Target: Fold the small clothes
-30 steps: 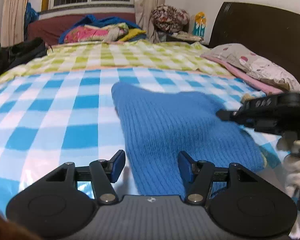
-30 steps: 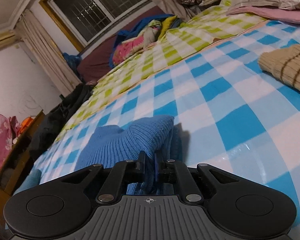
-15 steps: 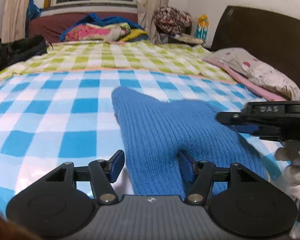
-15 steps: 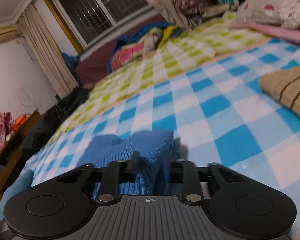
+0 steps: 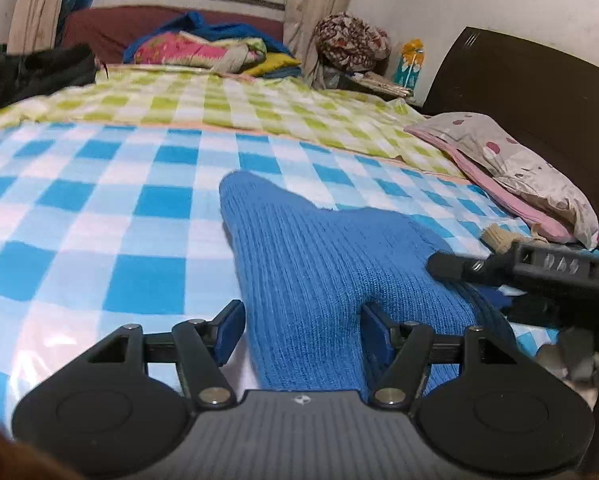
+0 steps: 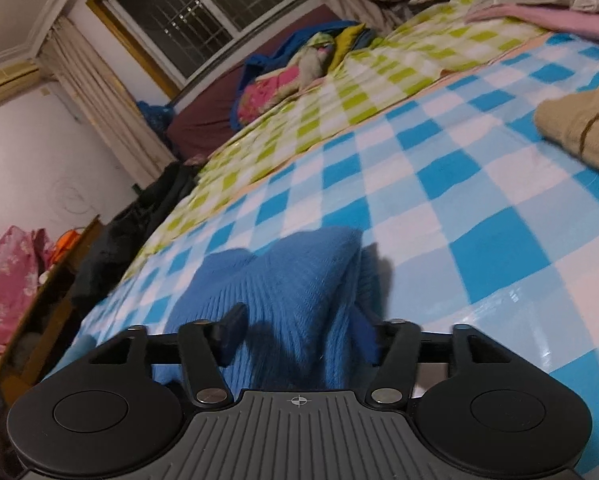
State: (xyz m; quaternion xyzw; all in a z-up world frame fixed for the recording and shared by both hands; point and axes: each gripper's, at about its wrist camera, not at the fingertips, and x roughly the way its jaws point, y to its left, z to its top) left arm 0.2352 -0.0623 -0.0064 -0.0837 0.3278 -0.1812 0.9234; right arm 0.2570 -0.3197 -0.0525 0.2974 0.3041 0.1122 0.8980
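A blue knitted garment [image 5: 319, 256] lies folded on the blue-and-white checked sheet [image 5: 99, 208]. My left gripper [image 5: 301, 332] hovers low over its near end, jaws opening, with the cloth lying between the blue pads [image 5: 229, 330] and not pinched. My right gripper [image 6: 299, 334] is at the garment's [image 6: 283, 280] other edge, jaws opening wide. A raised fold of the knit sits between them, free of the fingers [image 6: 231, 330]. In the left wrist view the right gripper [image 5: 499, 270] reaches in from the right, over the garment's edge.
A beige knit with brown stripes [image 6: 583, 132] lies on the sheet to the right. A spotted pillow [image 5: 519, 168] and dark headboard [image 5: 539, 92] stand at the right. A green checked cover [image 5: 239, 104] lies beyond, with heaped bedding [image 5: 203, 50] and dark clothes [image 5: 31, 72] at the far side.
The right gripper went from shut on the blue fold to wide open, and the fold settled onto the garment. The left jaws spread a little wider.
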